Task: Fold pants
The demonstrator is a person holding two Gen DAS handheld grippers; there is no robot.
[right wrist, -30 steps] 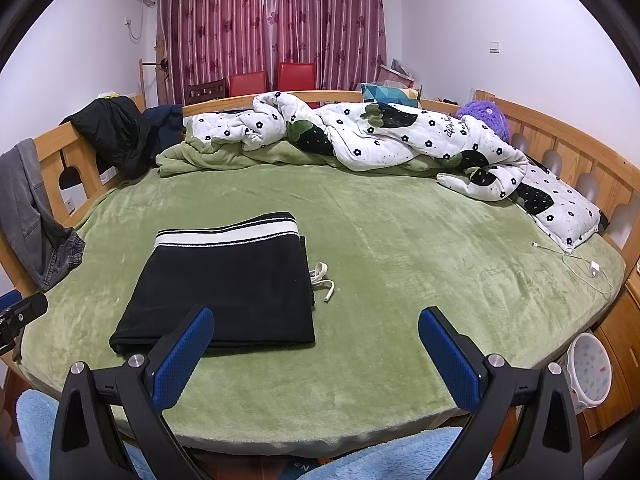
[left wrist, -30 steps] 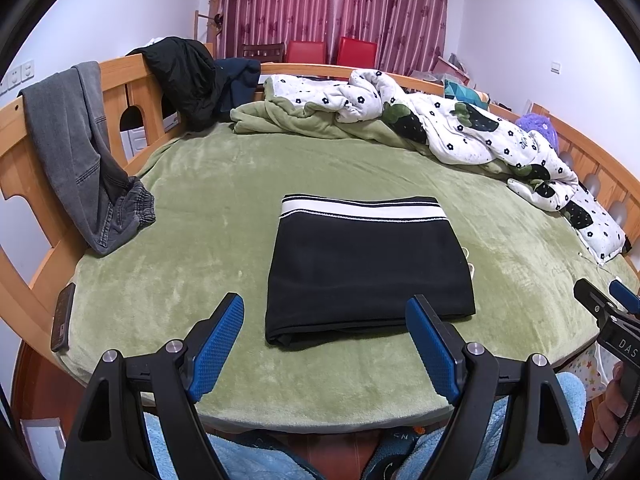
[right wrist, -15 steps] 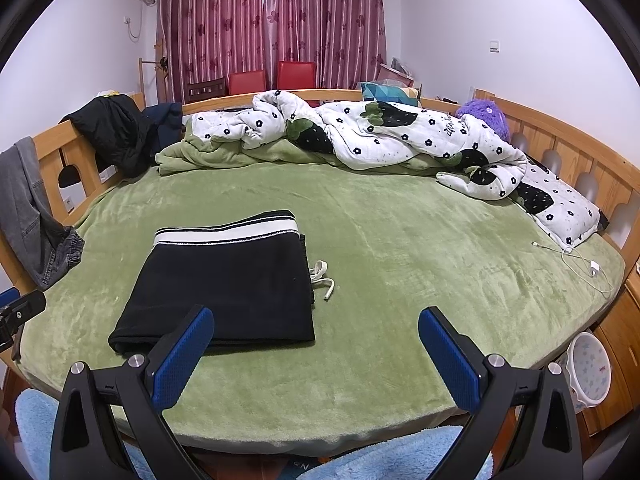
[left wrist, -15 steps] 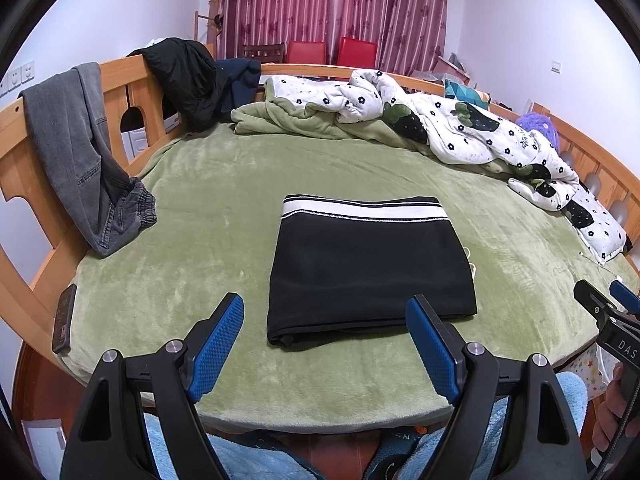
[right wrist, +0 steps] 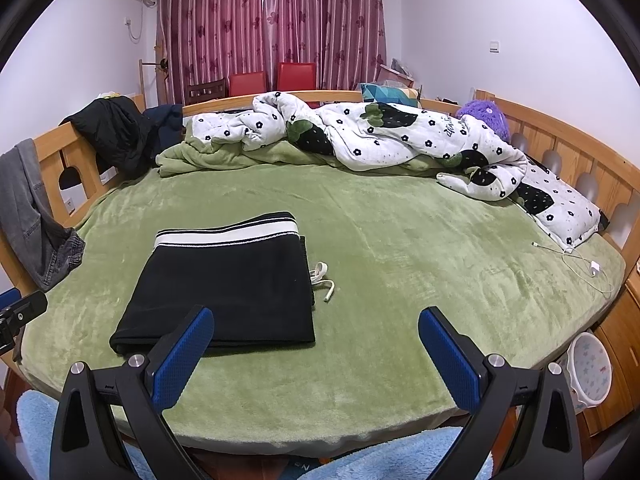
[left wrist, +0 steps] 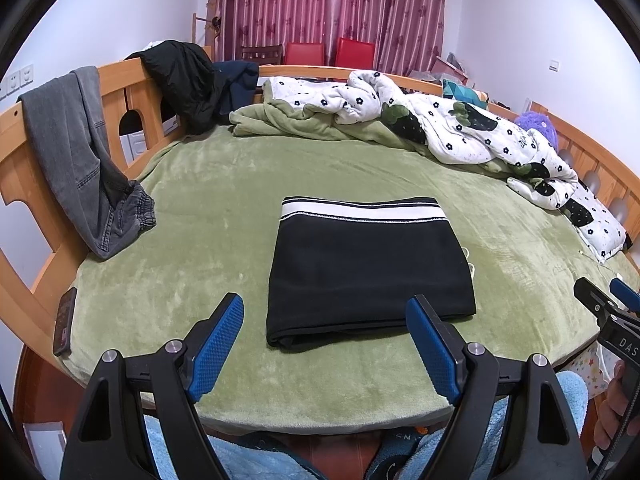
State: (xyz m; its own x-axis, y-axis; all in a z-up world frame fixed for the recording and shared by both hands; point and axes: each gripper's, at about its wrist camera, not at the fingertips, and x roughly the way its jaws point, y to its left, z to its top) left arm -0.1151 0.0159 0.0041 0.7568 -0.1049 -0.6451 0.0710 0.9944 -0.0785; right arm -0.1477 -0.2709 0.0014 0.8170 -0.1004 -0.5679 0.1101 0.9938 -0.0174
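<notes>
A round bed (left wrist: 224, 184) fills the room before me, its plush green blanket (right wrist: 400, 248) ringed by a curved wooden rail (left wrist: 120, 92); maroon curtains (right wrist: 272, 28) hang behind. A rumpled white quilt (right wrist: 400, 136) with black flowers lies along the far edge, grey jeans (left wrist: 72, 152) draped over the rail. The pants (left wrist: 372, 268), black and soft with a white-striped waistband, lie folded into a flat rectangle near the bed's front edge, a white drawstring (right wrist: 322, 276) poking out beside them. My left claw (left wrist: 324, 340) and right claw (right wrist: 316, 350) hang spread wide, empty, above the near edge.
</notes>
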